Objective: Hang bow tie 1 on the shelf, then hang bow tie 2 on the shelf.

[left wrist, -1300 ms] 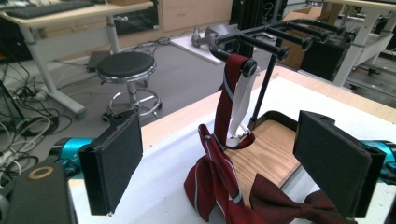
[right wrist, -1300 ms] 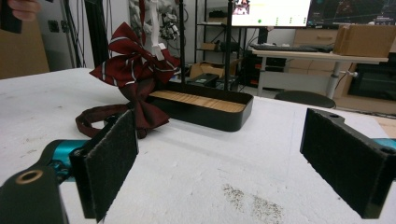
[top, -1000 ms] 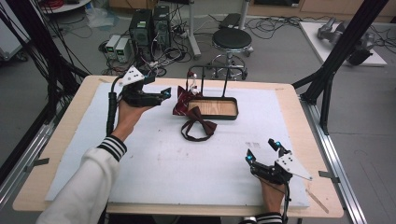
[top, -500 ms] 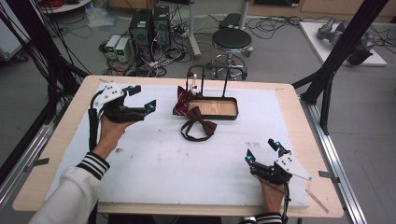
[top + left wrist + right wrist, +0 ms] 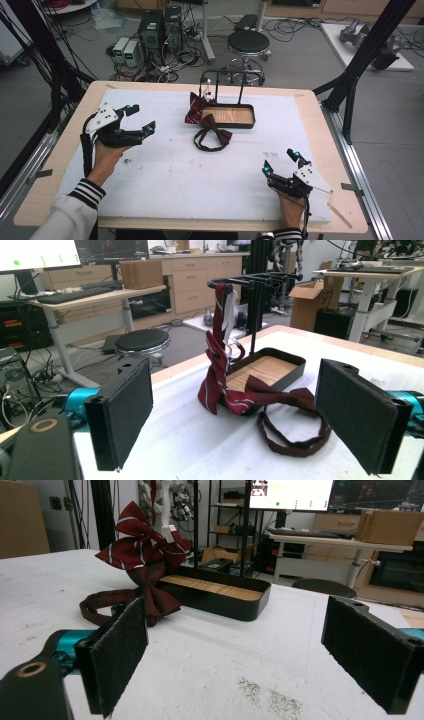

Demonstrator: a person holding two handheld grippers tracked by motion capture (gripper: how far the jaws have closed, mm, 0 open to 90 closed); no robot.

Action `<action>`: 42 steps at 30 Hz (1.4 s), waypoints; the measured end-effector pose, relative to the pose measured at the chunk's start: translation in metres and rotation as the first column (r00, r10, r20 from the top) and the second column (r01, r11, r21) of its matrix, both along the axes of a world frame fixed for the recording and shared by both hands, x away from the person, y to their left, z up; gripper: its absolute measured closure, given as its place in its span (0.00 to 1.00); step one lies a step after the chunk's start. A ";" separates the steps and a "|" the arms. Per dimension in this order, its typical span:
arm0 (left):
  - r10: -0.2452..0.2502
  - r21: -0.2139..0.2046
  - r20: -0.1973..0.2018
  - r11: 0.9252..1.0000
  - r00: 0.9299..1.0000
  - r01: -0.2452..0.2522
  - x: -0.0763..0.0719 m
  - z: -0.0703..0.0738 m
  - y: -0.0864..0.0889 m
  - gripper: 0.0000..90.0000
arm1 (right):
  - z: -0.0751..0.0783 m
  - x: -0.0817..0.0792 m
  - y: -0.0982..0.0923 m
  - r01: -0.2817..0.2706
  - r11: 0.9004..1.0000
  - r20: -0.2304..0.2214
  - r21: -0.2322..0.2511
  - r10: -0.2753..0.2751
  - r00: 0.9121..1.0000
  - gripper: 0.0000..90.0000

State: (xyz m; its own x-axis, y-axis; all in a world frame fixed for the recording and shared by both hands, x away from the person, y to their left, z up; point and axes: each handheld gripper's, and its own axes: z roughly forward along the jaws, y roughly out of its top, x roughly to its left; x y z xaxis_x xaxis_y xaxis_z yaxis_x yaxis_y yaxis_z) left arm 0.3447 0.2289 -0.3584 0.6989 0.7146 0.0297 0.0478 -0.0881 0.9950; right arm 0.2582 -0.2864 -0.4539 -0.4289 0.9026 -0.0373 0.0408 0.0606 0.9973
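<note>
A plain dark red bow tie (image 5: 212,132) with its strap lies on the white mat in front of a black tray (image 5: 250,122) with a wooden floor. A striped red bow tie (image 5: 194,107) hangs from the black rack (image 5: 217,82) at the tray's left end. My left gripper (image 5: 141,118) is open and empty, left of the ties and pointing at them. In the left gripper view the striped tie (image 5: 215,375) and the plain tie (image 5: 282,395) lie ahead between the pads (image 5: 125,412). My right gripper (image 5: 280,162) rests open and empty at the front right. From there the ties (image 5: 150,575) and tray (image 5: 220,602) lie ahead on the left.
The white mat (image 5: 200,190) covers most of the wooden table (image 5: 60,165). A thin wooden stick (image 5: 340,215) lies by the front right corner. Beyond the far edge stand a stool (image 5: 248,42) and computer boxes (image 5: 160,27). Black frame posts (image 5: 360,65) rise at both sides.
My left gripper has drawn back from the rack, moving left and toward the person, still open. The right gripper and both ties have stayed put.
</note>
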 end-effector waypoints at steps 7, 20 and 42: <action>-0.003 0.006 0.014 1.000 1.000 0.002 -0.009 -0.007 0.004 0.18 | 0.000 0.000 0.000 0.002 1.000 0.000 0.003 -0.002 1.000 0.12; 0.014 -0.003 0.022 1.000 1.000 -0.014 -0.028 -0.021 0.016 0.18 | 0.000 0.000 -0.001 0.005 1.000 0.007 0.007 -0.005 1.000 0.12; 0.035 -0.025 0.045 0.999 0.998 -0.033 -0.040 -0.023 0.031 0.18 | 0.001 0.001 0.002 -0.024 0.999 -0.002 -0.031 0.024 1.000 0.12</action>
